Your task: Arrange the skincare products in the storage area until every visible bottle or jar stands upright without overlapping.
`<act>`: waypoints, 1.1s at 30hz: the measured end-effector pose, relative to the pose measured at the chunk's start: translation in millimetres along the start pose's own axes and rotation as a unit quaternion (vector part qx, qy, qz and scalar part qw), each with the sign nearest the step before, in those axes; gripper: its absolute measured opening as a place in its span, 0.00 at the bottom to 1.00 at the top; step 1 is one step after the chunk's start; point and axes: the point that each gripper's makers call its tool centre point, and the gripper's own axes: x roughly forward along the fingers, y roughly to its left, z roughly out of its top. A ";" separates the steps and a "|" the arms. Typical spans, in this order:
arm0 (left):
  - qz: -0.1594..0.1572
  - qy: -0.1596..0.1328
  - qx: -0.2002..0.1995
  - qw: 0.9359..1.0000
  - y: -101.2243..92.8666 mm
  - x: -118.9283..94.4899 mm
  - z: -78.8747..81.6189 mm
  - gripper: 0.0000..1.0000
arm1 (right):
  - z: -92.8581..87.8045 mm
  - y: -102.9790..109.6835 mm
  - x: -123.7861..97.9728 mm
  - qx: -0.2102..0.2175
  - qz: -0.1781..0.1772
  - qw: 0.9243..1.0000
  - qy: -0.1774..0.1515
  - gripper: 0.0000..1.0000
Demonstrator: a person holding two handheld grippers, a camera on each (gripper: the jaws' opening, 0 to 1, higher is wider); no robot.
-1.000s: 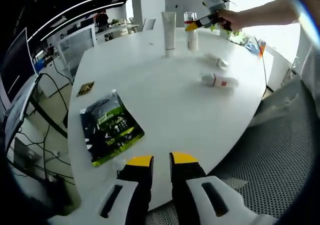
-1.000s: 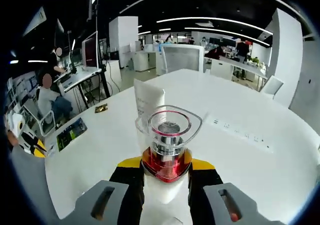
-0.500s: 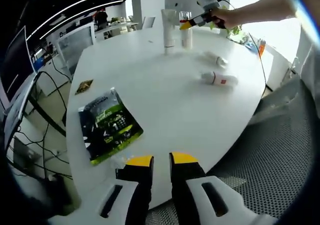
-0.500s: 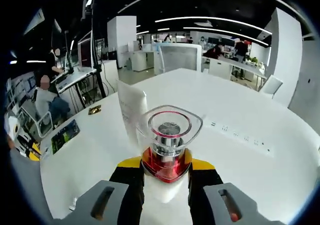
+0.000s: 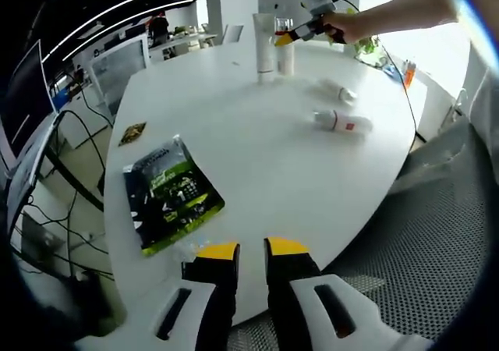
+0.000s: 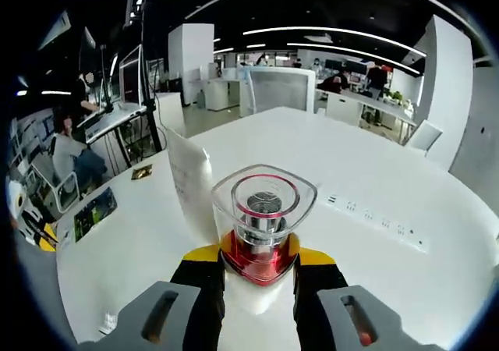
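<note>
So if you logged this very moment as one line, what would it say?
right gripper: shut on red-collared bottle, upright beside white tube | left gripper: idle, shut | two bottles lying on table

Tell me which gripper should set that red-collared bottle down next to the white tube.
Right. The right gripper is already shut on the red-collared bottle, beside the standing white tube. The left gripper hangs at the table's near edge, far from both.

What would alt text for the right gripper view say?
The right gripper clamps a clear-capped bottle with a red collar upright over a white table, right beside a standing white tube.
</note>
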 end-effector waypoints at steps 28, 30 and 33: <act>0.000 0.003 0.000 1.000 0.0 0.7 -1.3 0.10 | -8.2 4.1 4.1 -0.011 0.000 1.000 -0.019 0.30; -0.001 0.003 0.000 1.000 -0.4 0.7 -1.3 0.10 | -8.2 4.4 4.3 -0.011 0.002 1.000 -0.021 0.30; -0.002 0.004 0.001 1.000 -0.6 0.6 -1.5 0.10 | -7.5 4.2 5.1 -0.009 0.008 1.000 -0.023 0.30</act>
